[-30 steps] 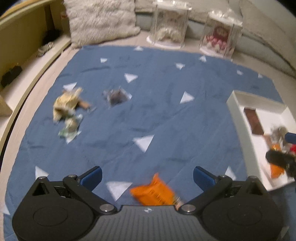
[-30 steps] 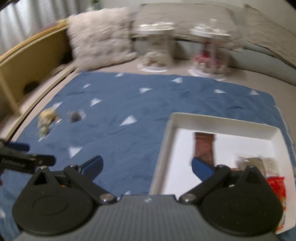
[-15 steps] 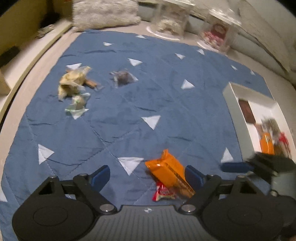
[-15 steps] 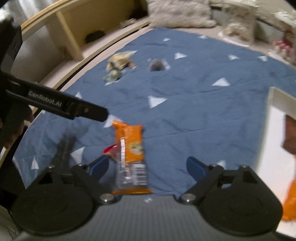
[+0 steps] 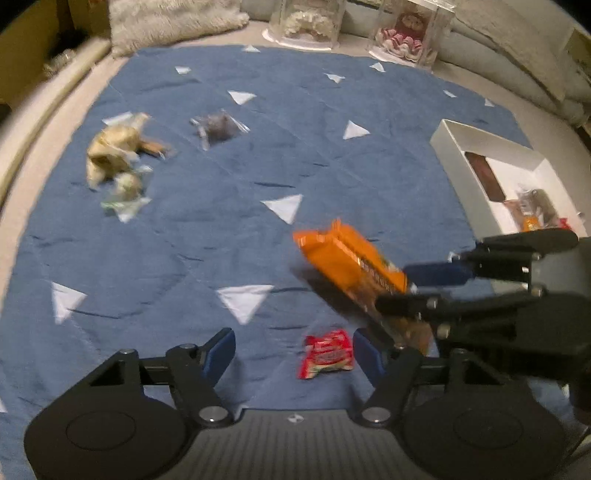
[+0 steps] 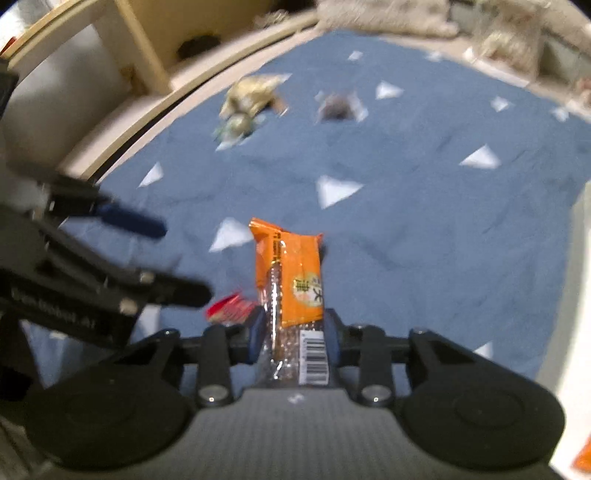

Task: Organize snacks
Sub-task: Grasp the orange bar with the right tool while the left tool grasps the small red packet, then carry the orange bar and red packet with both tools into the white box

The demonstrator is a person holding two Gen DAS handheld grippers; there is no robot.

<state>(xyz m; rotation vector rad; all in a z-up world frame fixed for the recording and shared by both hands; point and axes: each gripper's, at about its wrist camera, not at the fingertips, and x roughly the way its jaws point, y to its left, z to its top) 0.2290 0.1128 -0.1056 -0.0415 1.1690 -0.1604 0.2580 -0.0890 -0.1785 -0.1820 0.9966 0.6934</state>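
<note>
An orange snack bar [image 6: 291, 273] sticks out forward from my right gripper [image 6: 293, 338]. Its jaws are closing and both pads press on the bar's clear barcode end. In the left wrist view the orange bar [image 5: 343, 258] is tilted above the blue mat, with the right gripper [image 5: 413, 291] reaching in from the right. A small red snack packet [image 5: 327, 354] lies on the mat between the fingers of my left gripper [image 5: 291, 354], close to the right finger. The left jaws are closing and do not touch the packet. A white box [image 5: 454, 155] holds several snacks.
More wrapped snacks lie far left on the blue triangle-patterned mat [image 5: 184, 240]: a yellowish bundle [image 5: 110, 155], a small pale one [image 5: 125, 188] and a dark one [image 5: 218, 129]. Two clear display cases [image 5: 306, 18] and a pillow [image 5: 166, 22] line the back. A wooden shelf [image 6: 140, 48] stands left.
The right gripper swung left from the white box over to the orange bar and closed on it. The left gripper sank toward the mat, its jaws narrowed, and the red packet came into view.
</note>
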